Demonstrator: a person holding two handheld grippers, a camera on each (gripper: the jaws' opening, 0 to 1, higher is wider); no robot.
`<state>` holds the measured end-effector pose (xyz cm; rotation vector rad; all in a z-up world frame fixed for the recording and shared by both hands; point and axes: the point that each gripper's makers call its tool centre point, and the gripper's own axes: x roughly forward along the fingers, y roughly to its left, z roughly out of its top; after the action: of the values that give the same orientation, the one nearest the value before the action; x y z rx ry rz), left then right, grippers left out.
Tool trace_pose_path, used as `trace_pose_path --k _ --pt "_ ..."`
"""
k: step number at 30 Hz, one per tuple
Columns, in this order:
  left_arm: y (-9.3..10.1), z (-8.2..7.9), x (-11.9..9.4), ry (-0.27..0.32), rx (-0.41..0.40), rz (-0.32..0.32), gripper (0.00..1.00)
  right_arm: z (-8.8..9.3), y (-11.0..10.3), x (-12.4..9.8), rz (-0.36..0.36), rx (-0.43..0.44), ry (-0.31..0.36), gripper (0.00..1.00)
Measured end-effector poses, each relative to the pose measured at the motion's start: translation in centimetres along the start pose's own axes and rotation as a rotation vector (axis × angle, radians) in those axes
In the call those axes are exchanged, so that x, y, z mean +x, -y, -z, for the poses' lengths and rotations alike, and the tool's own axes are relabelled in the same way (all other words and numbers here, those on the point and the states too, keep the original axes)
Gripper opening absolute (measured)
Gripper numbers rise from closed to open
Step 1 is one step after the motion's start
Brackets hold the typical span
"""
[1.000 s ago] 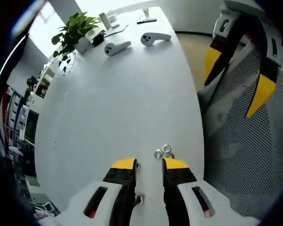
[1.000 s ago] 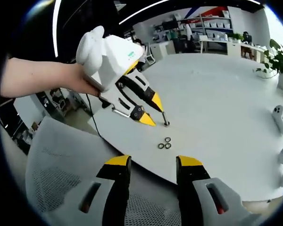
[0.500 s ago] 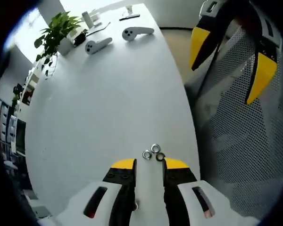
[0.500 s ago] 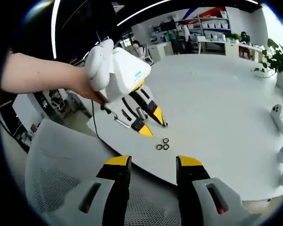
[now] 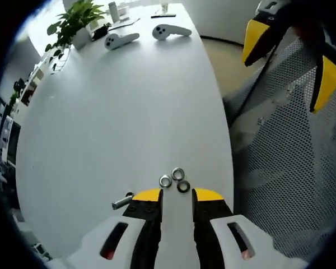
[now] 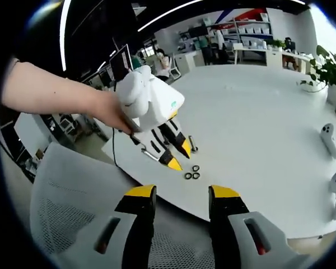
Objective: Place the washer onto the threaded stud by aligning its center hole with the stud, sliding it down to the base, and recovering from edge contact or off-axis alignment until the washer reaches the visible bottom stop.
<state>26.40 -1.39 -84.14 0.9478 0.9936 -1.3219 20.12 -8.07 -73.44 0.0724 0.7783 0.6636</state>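
Observation:
Three small metal washers (image 5: 178, 180) lie in a tight cluster on the white table (image 5: 117, 112), near its edge and just beyond my left gripper (image 5: 177, 195), which is open and holds nothing. The short grey threaded stud (image 5: 122, 202) sits just left of its left jaw. From the right gripper view, a hand holds the left gripper (image 6: 179, 157) angled down, its tips between the stud (image 6: 192, 143) and the washers (image 6: 192, 172). My right gripper (image 6: 181, 191) is open and empty, hovering off the table edge over a chair.
A white mesh chair (image 5: 291, 185) stands against the table edge on the right. Two white controllers (image 5: 145, 35) and a potted plant (image 5: 75, 19) sit at the table's far end. Desks and shelves (image 6: 252, 33) stand in the room behind.
The left gripper has come lower and sideways toward the washers. The stud, earlier between its jaws, now lies outside its left jaw. The right gripper has barely moved.

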Motion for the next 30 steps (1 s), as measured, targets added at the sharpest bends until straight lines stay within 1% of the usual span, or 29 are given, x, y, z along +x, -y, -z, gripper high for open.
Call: trace_pose_path --k 3,6,10,13,19,22,24,25,30 --pt "0.4 0.5 1.1 -0.012 -0.053 0.018 0.18 0.0 0.1 0.0 0.005 0.006 0.001 0.39" --pt "0.4 0.6 2.0 -0.008 -0.103 0.017 0.18 0.0 0.1 -0.1 0.007 0.008 0.002 0.39" --pt "0.3 0.6 2.7 -0.01 -0.137 0.017 0.17 0.0 0.2 0.0 0.008 0.01 0.002 0.39" --pt "0.5 1.1 3.2 -0.044 -0.103 0.021 0.17 0.0 0.2 0.0 0.01 0.012 0.0 0.39" --pt "0.3 0.8 3.3 -0.037 -0.096 0.005 0.14 0.0 0.2 -0.1 0.012 0.015 0.003 0.39" --pt "0.5 0.9 3.3 -0.055 -0.018 -0.009 0.14 0.0 0.2 0.0 0.01 0.014 0.004 0.39" --pt "0.6 0.9 3.3 -0.057 -0.014 -0.022 0.15 0.0 0.2 0.0 0.01 0.013 0.002 0.39" --pt "0.6 0.9 3.3 -0.06 0.002 -0.033 0.14 0.0 0.2 0.0 0.01 0.013 0.003 0.39" --pt "0.6 0.7 3.5 -0.055 0.019 -0.032 0.1 0.0 0.2 0.0 0.01 0.016 0.005 0.39"
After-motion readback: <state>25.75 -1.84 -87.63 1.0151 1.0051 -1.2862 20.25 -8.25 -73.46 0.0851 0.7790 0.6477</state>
